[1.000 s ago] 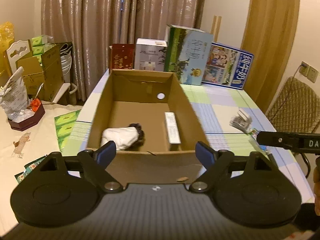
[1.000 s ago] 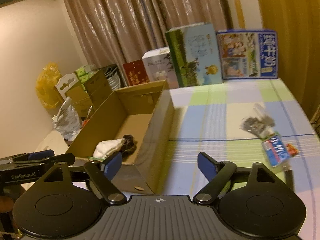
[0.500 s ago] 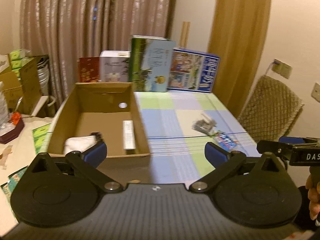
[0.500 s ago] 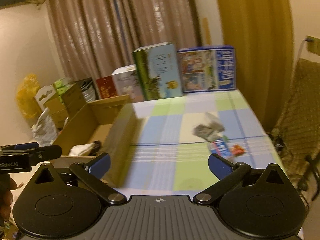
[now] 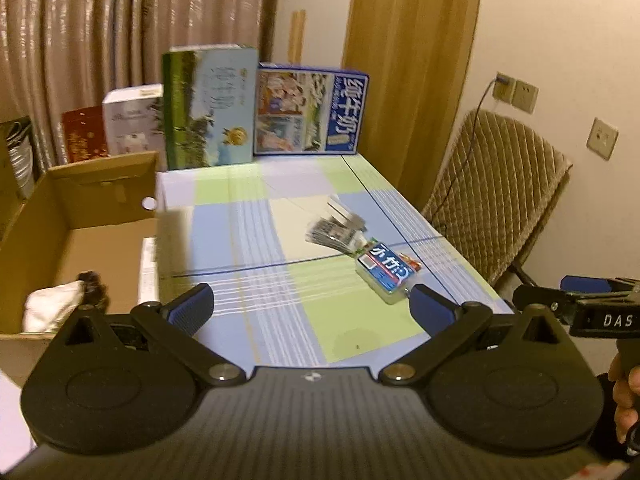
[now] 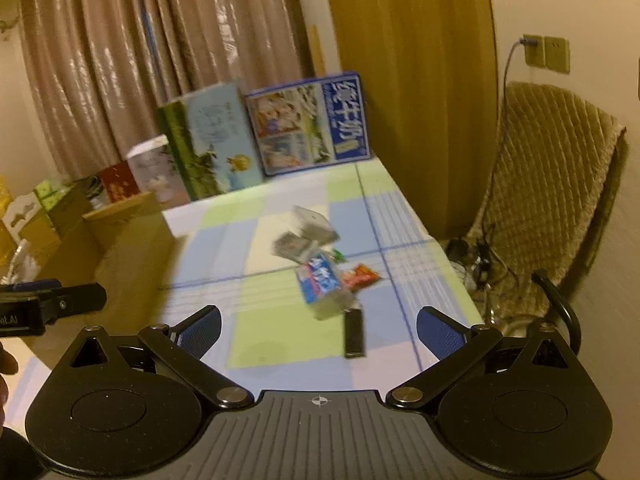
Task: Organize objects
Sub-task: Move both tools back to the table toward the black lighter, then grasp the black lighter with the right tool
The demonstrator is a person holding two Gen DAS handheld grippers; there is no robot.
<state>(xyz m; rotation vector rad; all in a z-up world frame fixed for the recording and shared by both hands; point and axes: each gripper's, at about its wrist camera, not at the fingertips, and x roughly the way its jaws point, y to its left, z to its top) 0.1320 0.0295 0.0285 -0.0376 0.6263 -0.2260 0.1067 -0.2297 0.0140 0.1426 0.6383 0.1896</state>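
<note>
The left gripper (image 5: 310, 308) and the right gripper (image 6: 318, 326) both hover above the checked tablecloth (image 5: 256, 264) with fingers spread wide, holding nothing. Ahead of them a blue-labelled packet (image 6: 320, 280) lies in a small cluster beside a grey packet (image 6: 294, 246) and a black stick (image 6: 354, 334). The cardboard box (image 5: 52, 220) sits left, holding a white bundle (image 5: 50, 310).

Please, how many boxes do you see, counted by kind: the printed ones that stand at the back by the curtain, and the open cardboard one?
Printed boxes standing at the back: 4 (red box, white box, green box, blue box)
Open cardboard box: 1
Total: 5
</note>
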